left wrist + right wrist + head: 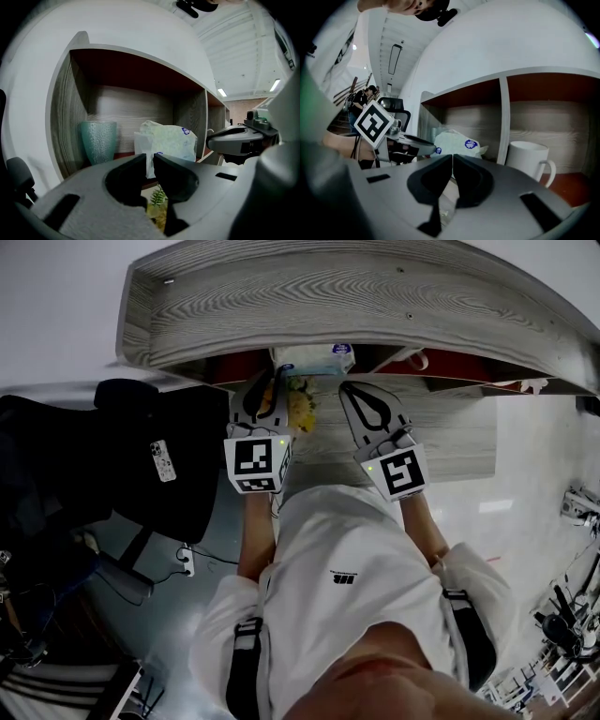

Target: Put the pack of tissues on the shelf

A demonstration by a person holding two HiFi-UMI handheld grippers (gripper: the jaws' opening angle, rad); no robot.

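The pack of tissues is sitting in the left compartment of the shelf, with a tumbler just to its left. A mug is standing in the next compartment to the right, beyond the divider. A plant is lying on the board below.

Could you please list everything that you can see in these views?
shelf: one, grey woodgrain, against the wall
pack of tissues: one, white and pale green, leftmost compartment
tumbler: one, teal, left of the pack
mug: one, white, next compartment rightward
plant sprig: one, yellow-green, between the grippers
office chair: one, black, left
phone: one, on the chair
left gripper: grey, slightly apart, empty
right gripper: grey, shut, empty
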